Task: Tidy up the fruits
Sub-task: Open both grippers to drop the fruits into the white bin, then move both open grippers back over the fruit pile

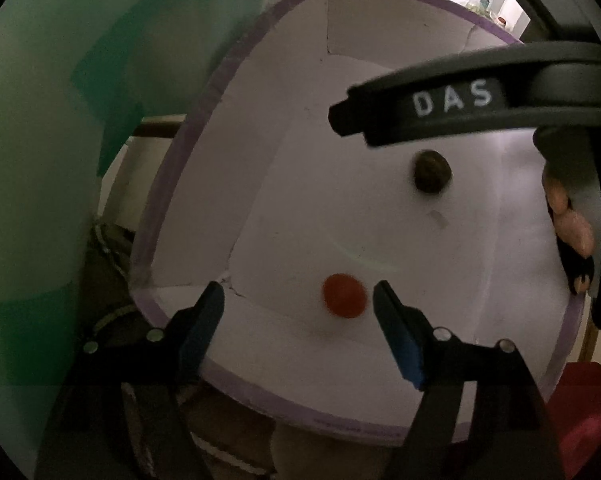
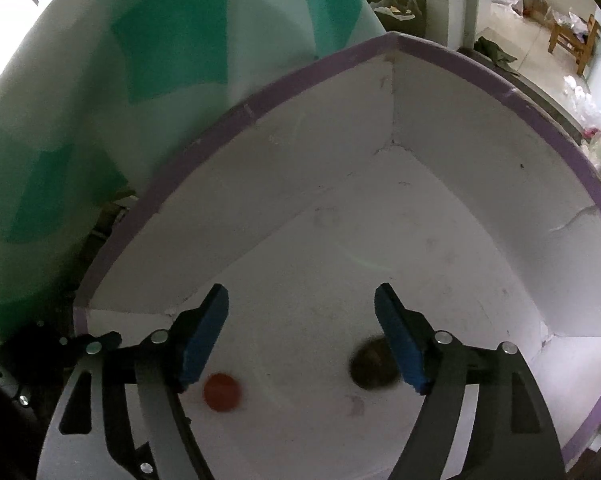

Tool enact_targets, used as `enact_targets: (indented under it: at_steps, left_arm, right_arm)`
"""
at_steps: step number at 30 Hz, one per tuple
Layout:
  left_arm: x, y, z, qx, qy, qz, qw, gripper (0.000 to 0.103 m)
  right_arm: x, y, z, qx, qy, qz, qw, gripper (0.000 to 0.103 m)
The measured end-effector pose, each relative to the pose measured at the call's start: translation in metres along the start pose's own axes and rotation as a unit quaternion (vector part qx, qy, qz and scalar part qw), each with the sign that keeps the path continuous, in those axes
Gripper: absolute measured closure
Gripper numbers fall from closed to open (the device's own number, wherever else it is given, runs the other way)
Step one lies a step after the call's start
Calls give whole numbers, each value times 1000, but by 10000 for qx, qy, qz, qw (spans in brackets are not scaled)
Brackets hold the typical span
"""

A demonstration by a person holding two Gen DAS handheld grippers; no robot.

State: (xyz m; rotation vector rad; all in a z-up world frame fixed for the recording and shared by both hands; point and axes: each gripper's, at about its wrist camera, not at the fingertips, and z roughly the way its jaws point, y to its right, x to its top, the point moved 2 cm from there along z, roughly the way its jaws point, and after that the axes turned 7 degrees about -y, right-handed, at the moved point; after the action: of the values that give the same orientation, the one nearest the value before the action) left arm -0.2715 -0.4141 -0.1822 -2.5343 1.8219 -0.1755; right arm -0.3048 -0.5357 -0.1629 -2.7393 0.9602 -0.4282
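A small red fruit [image 1: 344, 295] lies on the floor of a white foam box with a purple rim [image 1: 188, 152]. A dark brown round fruit [image 1: 431, 171] lies farther in. My left gripper [image 1: 298, 300] is open above the box, the red fruit between its fingertips, nearer the right one. In the right wrist view the right gripper [image 2: 300, 308] is open over the same box [image 2: 452, 52]; the brown fruit [image 2: 370, 366] sits beside its right finger and the red fruit [image 2: 221, 392] beside its left finger. The right gripper's body crosses the left wrist view [image 1: 452, 100].
A green and white checked surface [image 2: 100, 80] stands against the box's left side. A tiled floor with a wooden chair [image 2: 572, 40] and plastic bags lies beyond the box. A red object [image 1: 588, 412] sits at the lower right of the left wrist view.
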Motion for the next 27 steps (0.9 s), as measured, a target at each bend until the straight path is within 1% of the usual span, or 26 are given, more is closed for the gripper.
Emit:
enact_targets:
  at_steps: [2, 5, 6, 8, 9, 10, 11, 12, 13, 14, 15, 17, 18, 20, 21, 23, 24, 25, 26, 27]
  left_arm:
    - [0, -2, -1, -14, -33, -46, 10000, 27]
    - [0, -4, -9, -1, 159, -122, 9998, 27]
    - [0, -5, -18, -5, 388, -166, 9991, 27]
    - [-2, -4, -41, -185, 895, -137, 9957, 26]
    - [-5, -2, -60, -288, 1307, -63, 9910, 26]
    - [-8, 0, -77, -352, 1674, 15, 9853, 24]
    - [-13, 2, -94, -397, 2031, 89, 9783, 18]
    - [-20, 2, -117, -378, 2532, 156, 9665, 13]
    - [-30, 1, -137, -282, 2965, 169, 9545, 5]
    - [-35, 0, -147, -215, 3176, 151, 9479, 2]
    - [-45, -5, -162, -105, 3479, 91, 9374, 2]
    - [-64, -26, -185, -10, 3825, -159, 9238, 2]
    - [-71, -36, -190, 3, 3907, -295, 9200, 2]
    - [-99, -74, -204, 161, 4078, -831, 9092, 2]
    - [-108, -94, -212, 228, 4113, -1033, 9054, 2]
    - [-136, -128, -219, 414, 4150, -1553, 8955, 2]
    - [-152, -151, -220, 559, 4128, -1911, 8888, 2]
    - [-170, -174, -223, 687, 4109, -2266, 8804, 2]
    - [-186, -193, -226, 749, 4101, -2500, 8739, 2]
    - [-208, -218, -232, 838, 4069, -2890, 8625, 2]
  right_arm:
    - [5, 4, 2, 25, 1, 6, 10000, 27]
    - [7, 5, -1, 42, 27, -5, 10000, 27]
    - [9, 7, -5, 75, 107, 46, 9999, 27]
    - [9, 11, -17, 169, 296, 219, 9992, 27]
    - [10, 14, -26, 195, 412, 345, 9984, 26]
    - [12, 17, -33, 175, 498, 434, 9977, 26]
    - [15, 20, -44, 118, 628, 534, 9965, 26]
    - [17, 20, -52, 66, 722, 598, 9956, 26]
    - [19, 20, -64, -26, 894, 646, 9939, 26]
    - [21, 16, -79, -115, 1120, 634, 9916, 26]
    - [21, 10, -90, -161, 1305, 589, 9896, 26]
    - [18, -10, -118, -128, 1804, 386, 9827, 24]
    - [15, -25, -134, 34, 2140, 215, 9766, 16]
    - [7, -53, -158, 393, 2670, -65, 9629, 14]
    - [3, -71, -168, 530, 2890, -238, 9556, 14]
    - [-2, -104, -179, 771, 3066, -574, 9470, 14]
    - [-4, -122, -181, 916, 3105, -761, 9431, 14]
    - [-3, -137, -182, 975, 3112, -882, 9412, 14]
    - [-2, -154, -183, 1021, 3101, -984, 9401, 14]
    - [-2, -176, -182, 1098, 3042, -1100, 9398, 14]
